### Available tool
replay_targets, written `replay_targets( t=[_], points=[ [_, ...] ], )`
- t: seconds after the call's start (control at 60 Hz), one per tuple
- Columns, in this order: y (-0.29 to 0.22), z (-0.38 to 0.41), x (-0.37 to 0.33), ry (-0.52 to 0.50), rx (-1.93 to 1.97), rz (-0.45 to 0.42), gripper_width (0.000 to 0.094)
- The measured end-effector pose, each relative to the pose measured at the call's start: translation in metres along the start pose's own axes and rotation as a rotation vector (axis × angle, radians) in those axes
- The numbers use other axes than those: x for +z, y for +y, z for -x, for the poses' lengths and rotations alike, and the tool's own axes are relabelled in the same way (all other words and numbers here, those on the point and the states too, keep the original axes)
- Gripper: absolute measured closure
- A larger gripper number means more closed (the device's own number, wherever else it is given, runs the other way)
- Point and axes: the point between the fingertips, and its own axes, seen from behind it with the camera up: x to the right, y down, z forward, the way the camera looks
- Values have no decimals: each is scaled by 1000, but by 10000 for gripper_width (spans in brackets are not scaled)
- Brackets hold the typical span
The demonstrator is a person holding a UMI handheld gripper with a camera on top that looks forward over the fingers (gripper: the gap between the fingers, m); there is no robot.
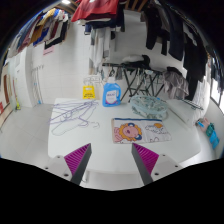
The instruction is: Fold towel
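You've got magenta pads (80, 157) on both fingers, striped faintly in a lighter tone. Ahead, the table (40, 135) is plain white. On it lies a printed cloth (138, 130), pale with a blue border and orange cartoon figures. Beyond it, a blue packet (111, 94) and a yellow one (89, 91).
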Motion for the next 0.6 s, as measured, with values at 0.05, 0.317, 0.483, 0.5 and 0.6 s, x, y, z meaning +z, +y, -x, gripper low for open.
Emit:
replay_targets(
  t=[0.05, 0.317, 0.483, 0.5, 0.6],
  points=[
    [1, -5, 2, 3, 0, 4, 79],
    [-6, -23, 84, 13, 4, 22, 79],
    [-4, -24, 146, -3, -16, 35, 81],
    [-3, -24, 152, -6, -18, 37, 81],
    [-2, -23, 190, -16, -33, 45, 79]
  ],
)
